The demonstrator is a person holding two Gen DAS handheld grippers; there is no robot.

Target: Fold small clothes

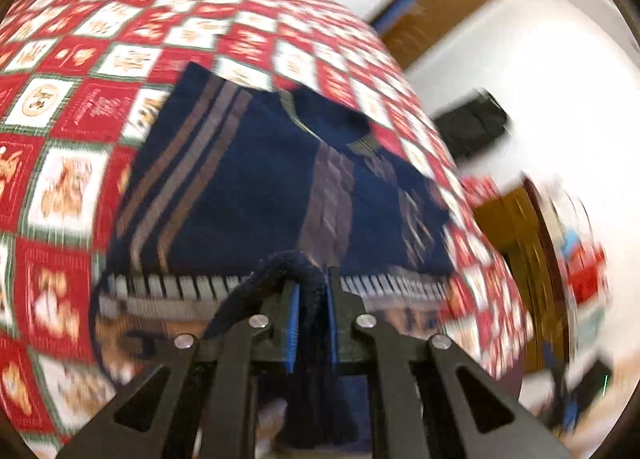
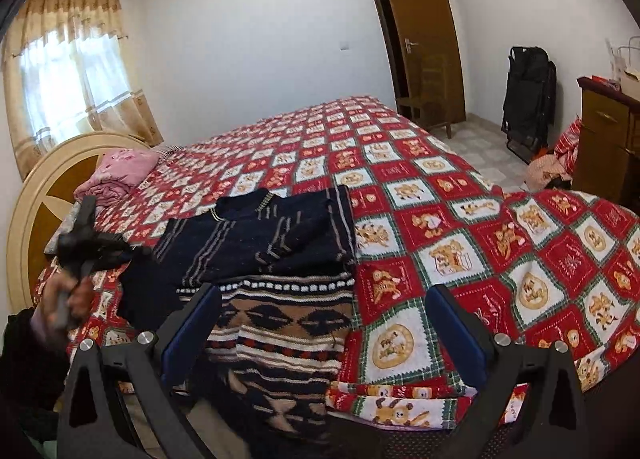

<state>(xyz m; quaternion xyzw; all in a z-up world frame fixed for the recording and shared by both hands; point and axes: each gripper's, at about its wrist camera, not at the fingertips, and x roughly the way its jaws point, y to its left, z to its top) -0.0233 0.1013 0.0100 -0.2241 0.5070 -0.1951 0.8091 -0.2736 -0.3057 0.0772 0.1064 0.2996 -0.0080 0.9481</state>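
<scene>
A navy knit sweater (image 1: pixel 248 187) with brown and grey stripes and a white, brown and red patterned hem lies on the red-and-white checked bedspread (image 1: pixel 80 59). My left gripper (image 1: pixel 312 283) is shut on a bunched fold of navy knit near the hem, and the fabric hangs between its blue pads. The right wrist view shows the sweater (image 2: pixel 260 235) partly folded over itself. There my right gripper (image 2: pixel 324 295) stands open above the patterned hem, nothing between its fingers. The left gripper (image 2: pixel 86 247) appears blurred at the sweater's left side, held by a hand (image 2: pixel 60 303).
The bedspread (image 2: pixel 440 187) covers a large bed with a round headboard (image 2: pixel 36 195). Pink bedding (image 2: pixel 120 171) lies at its head. Beyond stand a brown door (image 2: pixel 424 35), a wooden chair (image 2: pixel 428 99), a black folded cart (image 2: pixel 528 95), a wooden dresser (image 2: pixel 604 139) and clothes on the floor (image 2: pixel 548 171).
</scene>
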